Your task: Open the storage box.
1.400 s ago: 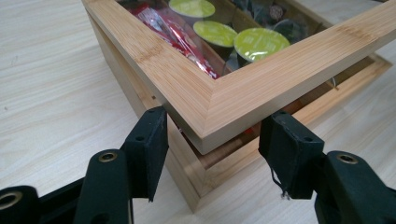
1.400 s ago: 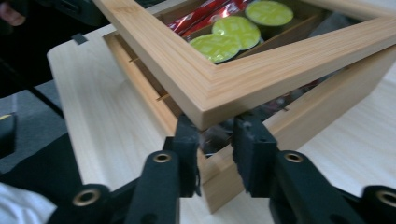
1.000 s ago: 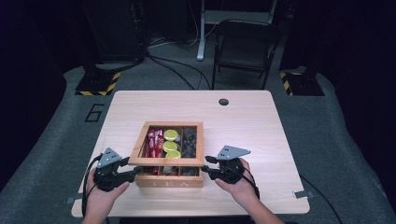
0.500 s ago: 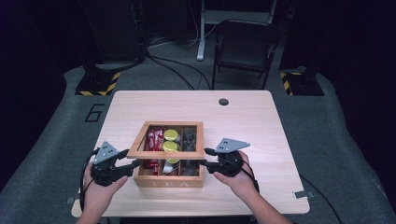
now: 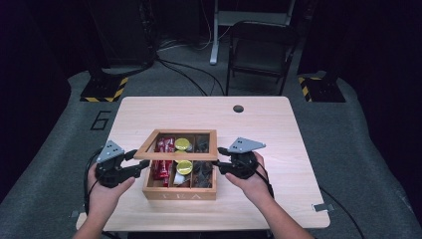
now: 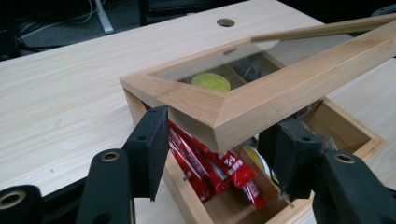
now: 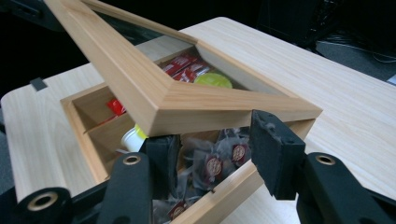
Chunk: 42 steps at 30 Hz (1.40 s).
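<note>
A wooden tea box (image 5: pixel 179 194) stands at the near middle of the table. Its glass-paned lid (image 5: pixel 176 156) is tilted up at the front and hinged at the back. My left gripper (image 5: pixel 141 165) is at the lid's front-left corner, open. One jaw is under the front rail (image 6: pixel 299 84) and the other is beside the corner. My right gripper (image 5: pixel 222 163) mirrors it at the front-right corner (image 7: pixel 196 105), open too, with one jaw under the lid. Inside lie red sachets (image 6: pixel 219 163), yellow-green capsules (image 5: pixel 184 167) and dark tea bags (image 7: pixel 215 163).
The light wooden table (image 5: pixel 278 134) has a round cable hole (image 5: pixel 238 108) near its far edge. Behind it stand a black folding chair (image 5: pixel 261 50) and yellow-black striped bases (image 5: pixel 102 89) on the grey floor.
The lid's front edge has risen off the box. Both grippers have closed in on its front corners and come up with it.
</note>
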Available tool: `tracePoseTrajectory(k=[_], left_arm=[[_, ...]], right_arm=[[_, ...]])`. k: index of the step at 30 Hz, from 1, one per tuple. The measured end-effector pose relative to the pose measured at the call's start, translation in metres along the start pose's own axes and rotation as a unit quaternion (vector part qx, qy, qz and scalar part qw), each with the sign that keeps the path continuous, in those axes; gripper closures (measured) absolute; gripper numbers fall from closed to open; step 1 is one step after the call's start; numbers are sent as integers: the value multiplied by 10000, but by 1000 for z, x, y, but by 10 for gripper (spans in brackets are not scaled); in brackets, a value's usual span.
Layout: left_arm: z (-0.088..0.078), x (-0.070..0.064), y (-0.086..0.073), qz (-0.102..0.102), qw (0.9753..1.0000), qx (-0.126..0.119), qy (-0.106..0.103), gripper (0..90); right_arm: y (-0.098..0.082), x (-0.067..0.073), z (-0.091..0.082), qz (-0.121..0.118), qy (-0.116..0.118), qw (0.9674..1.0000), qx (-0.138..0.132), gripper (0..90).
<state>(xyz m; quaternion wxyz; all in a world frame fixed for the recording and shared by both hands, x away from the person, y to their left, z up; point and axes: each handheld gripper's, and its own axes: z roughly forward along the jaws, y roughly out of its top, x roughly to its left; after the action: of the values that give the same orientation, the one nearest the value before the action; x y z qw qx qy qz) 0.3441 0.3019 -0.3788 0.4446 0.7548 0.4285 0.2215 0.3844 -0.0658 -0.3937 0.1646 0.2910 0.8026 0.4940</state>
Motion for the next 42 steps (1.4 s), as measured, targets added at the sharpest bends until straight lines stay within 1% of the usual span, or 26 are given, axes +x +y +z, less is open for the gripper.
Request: tracePoseTrajectory(k=[2, 4, 10, 12, 17, 18, 23, 25, 27, 29, 33, 34, 38, 39, 41, 42], left_arm=[[0, 2, 5, -24, 10000, -37, -25, 440], [0, 3, 8, -2, 10000, -32, -21, 441], [1, 6, 14, -20, 10000, -65, -62, 440], [1, 7, 16, -53, 9999, -78, -46, 440], [3, 7, 20, -56, 10000, -83, -5, 441], [3, 7, 21, -70, 9999, -99, 2, 441], [4, 8, 24, -73, 9999, -84, 33, 441], [5, 7, 25, -94, 9999, -117, 76, 441], [5, 7, 25, -116, 9998, -125, 86, 441], [5, 8, 26, -113, 9998, -101, 88, 441], [6, 7, 26, -138, 9998, -118, 118, 442], [6, 7, 26, -147, 9998, -103, 116, 442], [6, 6, 26, -172, 9997, -117, 147, 442], [6, 6, 26, -184, 9996, -126, 153, 442], [6, 6, 26, -186, 9996, -137, 166, 442], [6, 6, 27, -218, 9995, -165, 176, 442]], right_arm=[[3, -2, 2, 21, -46, 10000, -41, 539], [5, -4, 4, 39, -75, 9999, -67, 543], [8, -9, 7, 62, -140, 9998, -82, 556], [9, -10, 9, -15, -204, 9998, -84, 554], [9, -13, 14, -37, -266, 9996, -99, 552], [9, -14, 15, 22, -271, 9996, -78, 552], [9, -21, 19, 66, -235, 9997, -84, 565], [9, -25, 23, 126, -222, 9997, -37, 566], [9, -27, 24, 80, -207, 9997, -28, 568], [9, -29, 26, 116, -215, 9997, -18, 567], [10, -32, 30, 59, -196, 9998, -10, 564], [11, -32, 31, 86, -240, 9997, -5, 563], [11, -33, 33, -3, -258, 9997, -35, 563], [11, -32, 34, 27, -297, 9995, -42, 565], [11, -32, 34, 9, -322, 9995, -45, 566], [11, -32, 35, -75, -351, 9993, -70, 570]])
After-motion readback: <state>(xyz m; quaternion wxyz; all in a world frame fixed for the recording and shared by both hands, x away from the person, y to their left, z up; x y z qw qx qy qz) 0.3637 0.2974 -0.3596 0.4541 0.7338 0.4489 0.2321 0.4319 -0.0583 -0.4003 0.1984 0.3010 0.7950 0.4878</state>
